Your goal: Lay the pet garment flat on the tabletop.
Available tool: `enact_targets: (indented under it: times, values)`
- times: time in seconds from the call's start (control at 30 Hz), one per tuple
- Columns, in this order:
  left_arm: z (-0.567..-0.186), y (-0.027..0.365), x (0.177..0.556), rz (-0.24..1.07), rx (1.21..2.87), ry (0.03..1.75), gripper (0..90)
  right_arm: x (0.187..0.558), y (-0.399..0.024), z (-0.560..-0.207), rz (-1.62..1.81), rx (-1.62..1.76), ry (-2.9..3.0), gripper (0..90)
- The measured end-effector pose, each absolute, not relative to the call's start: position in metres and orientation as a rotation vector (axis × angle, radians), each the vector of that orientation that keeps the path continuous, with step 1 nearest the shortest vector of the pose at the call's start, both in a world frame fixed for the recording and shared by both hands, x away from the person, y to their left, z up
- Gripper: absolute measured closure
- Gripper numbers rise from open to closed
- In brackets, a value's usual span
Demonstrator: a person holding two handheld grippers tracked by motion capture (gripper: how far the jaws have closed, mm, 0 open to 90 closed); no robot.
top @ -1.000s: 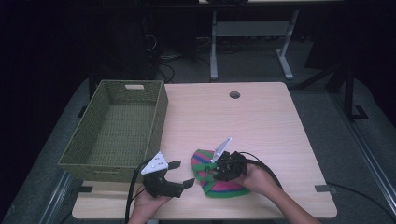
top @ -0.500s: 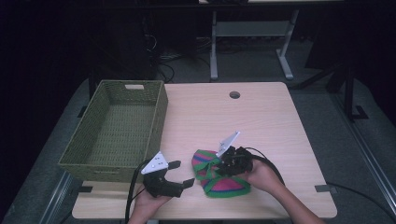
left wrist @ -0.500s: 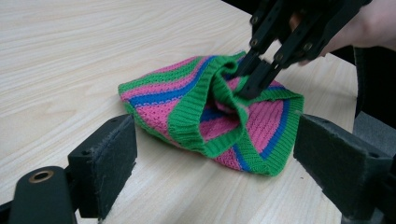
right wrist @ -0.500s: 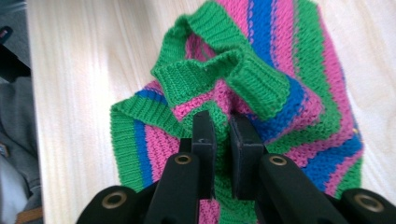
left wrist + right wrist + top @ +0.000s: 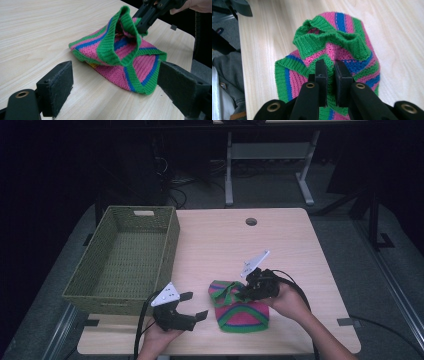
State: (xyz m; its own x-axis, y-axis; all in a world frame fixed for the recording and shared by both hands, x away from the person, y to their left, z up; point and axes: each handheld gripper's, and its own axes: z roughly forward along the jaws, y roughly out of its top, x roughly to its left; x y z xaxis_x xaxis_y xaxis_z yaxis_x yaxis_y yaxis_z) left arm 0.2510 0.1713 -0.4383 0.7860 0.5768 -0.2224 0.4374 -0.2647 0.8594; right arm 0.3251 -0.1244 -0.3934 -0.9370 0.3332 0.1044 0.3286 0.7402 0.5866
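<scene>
A knitted hat [image 5: 239, 307] striped pink, green and blue lies near the table's front edge. My right gripper [image 5: 248, 292] is shut on the hat's fabric [image 5: 330, 56] and lifts part of it, so the green ribbed rim [image 5: 117, 37] stands up off the table. In the right gripper view the two jaws pinch a fold of the knit [image 5: 331, 65] between them. My left gripper [image 5: 192, 306] stands open to the left of the hat, its wide jaws apart with nothing between them; the hat [image 5: 120, 57] lies just beyond them in the left gripper view.
A green woven basket [image 5: 125, 260] stands at the table's left side with nothing inside. A round cable hole [image 5: 251, 221] sits near the far edge. Bare wooden table [image 5: 225, 250] stretches behind the hat.
The right gripper has moved slightly back and up with the hat's fabric, pulling the rim higher. The left gripper has edged a little toward the hat.
</scene>
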Motion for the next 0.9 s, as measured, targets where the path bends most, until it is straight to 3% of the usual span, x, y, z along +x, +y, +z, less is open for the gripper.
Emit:
enact_targets:
  times: [0.47,0.9]
  values:
    - [-0.440,0.170,0.254,0.157,1.915,0.773,13.7,0.327,-0.135,-0.374,1.024,0.567,2.877,82.3]
    - [-0.446,0.143,0.267,0.145,1.984,0.738,17.7,0.332,-0.156,-0.355,1.116,0.566,2.870,82.4]
